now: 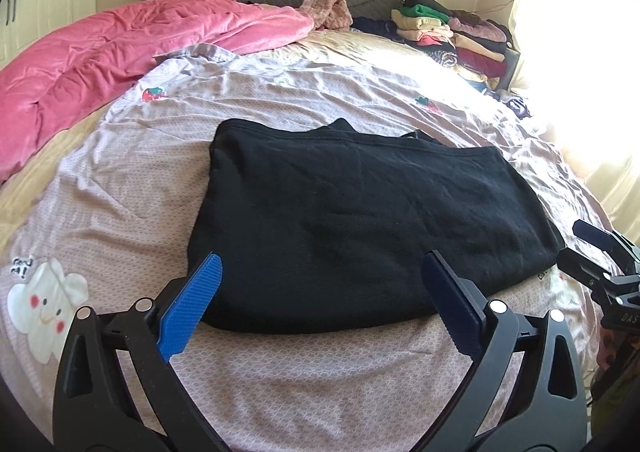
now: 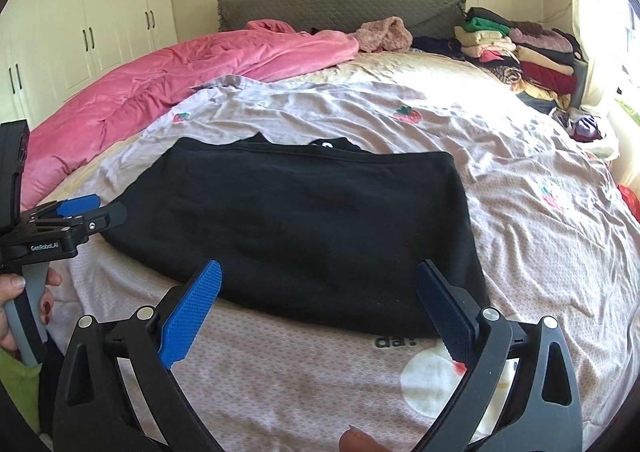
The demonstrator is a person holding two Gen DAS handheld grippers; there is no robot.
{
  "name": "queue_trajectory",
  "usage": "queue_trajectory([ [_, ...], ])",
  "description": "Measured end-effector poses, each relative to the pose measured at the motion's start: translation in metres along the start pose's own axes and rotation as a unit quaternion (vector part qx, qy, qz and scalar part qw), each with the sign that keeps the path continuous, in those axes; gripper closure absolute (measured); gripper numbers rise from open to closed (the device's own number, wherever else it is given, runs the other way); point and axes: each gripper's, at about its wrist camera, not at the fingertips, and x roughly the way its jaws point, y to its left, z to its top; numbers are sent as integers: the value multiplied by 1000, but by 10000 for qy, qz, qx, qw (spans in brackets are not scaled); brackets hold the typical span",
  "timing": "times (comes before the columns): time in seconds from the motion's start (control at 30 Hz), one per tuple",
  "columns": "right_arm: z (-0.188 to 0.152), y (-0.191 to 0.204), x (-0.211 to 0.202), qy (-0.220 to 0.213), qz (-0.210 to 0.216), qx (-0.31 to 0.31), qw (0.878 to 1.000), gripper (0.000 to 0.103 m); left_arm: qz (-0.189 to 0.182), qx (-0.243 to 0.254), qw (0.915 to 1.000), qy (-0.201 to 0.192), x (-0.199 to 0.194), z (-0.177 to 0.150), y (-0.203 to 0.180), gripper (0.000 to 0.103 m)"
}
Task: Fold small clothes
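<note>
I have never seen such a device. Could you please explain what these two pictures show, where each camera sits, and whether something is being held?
A person holds a handheld two-finger gripper in each hand. Each carries a camera that looks forward along its blue-padded fingers. One picture comes from the left gripper, the other from the right gripper. On the bed sheet lies a black garment, folded. Behind it are a pink blanket and a stack of folded clothes. Both grippers are open and hold nothing.
</note>
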Motion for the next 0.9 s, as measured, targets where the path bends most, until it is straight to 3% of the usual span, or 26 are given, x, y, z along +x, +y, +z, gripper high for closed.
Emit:
queue_trajectory([
  [0.9,9,109,36,197,724,-1112,9910,6,360,-548,9976,-231,-16,6,51,10],
])
